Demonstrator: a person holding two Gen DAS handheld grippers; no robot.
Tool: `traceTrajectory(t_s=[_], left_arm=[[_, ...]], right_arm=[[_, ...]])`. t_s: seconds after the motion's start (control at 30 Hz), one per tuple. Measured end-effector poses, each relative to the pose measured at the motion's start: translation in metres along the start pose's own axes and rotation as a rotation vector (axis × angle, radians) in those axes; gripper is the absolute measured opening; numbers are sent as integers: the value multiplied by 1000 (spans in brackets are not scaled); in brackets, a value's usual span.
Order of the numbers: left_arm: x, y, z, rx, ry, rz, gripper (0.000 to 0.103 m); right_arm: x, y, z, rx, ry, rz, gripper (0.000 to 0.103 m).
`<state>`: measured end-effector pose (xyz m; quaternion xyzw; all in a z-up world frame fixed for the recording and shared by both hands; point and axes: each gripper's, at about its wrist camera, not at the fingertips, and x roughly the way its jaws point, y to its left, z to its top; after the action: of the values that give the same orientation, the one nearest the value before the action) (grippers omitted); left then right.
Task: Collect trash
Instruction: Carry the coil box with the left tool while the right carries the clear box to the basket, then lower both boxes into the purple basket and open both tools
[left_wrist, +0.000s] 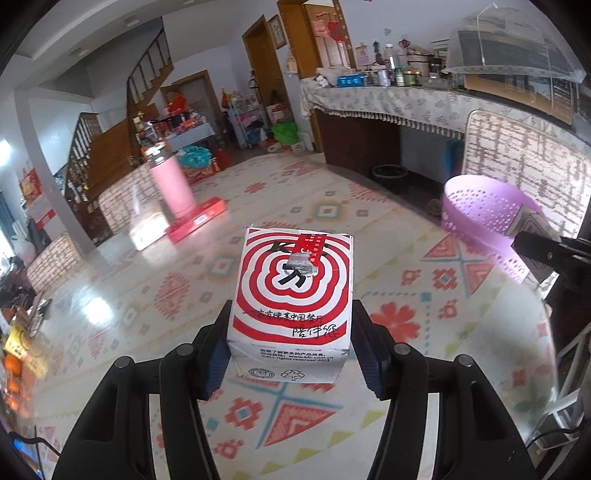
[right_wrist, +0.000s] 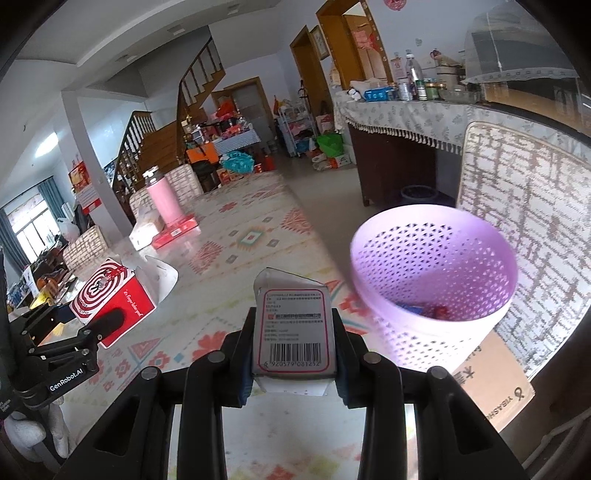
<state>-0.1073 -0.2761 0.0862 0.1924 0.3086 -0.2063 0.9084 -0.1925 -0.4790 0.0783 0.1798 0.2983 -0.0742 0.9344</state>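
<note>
Left claw clamped on red-ringed carton; right claw clamped on barcode packet. Both carried toward lilac basket, likely for dumping.

open tabletop ahead, lilac basket blocking right

A glossy patterned tabletop fills the frame's centre. At upper left, a pink bottle stands on a flat red box; at right, a lilac perforated basket.
</note>
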Motion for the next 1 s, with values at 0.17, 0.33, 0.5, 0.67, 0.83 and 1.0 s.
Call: traceTrajectory(t_s=[0.17, 0.33, 0.5, 0.67, 0.83, 1.0], left_arm=[[6, -21, 21, 28, -19, -46, 58], [10, -46, 44, 55, -49, -95, 58], [20, -75, 63, 84, -60, -158, 58], [33, -102, 78, 113, -58, -198, 58], [43, -123, 91, 135, -64, -234, 58], [54, -144, 103, 167, -62, -260, 58]], right_arm=[[-3, -24, 10, 24, -5, -26, 38], [-8, -41, 23, 26, -23, -68, 38], [-6, -56, 33, 28, -31, -98, 38], [3, -79, 43, 50, -23, -128, 38], [13, -105, 50, 101, -2, -135, 38], [18, -123, 56, 126, 3, -154, 38]])
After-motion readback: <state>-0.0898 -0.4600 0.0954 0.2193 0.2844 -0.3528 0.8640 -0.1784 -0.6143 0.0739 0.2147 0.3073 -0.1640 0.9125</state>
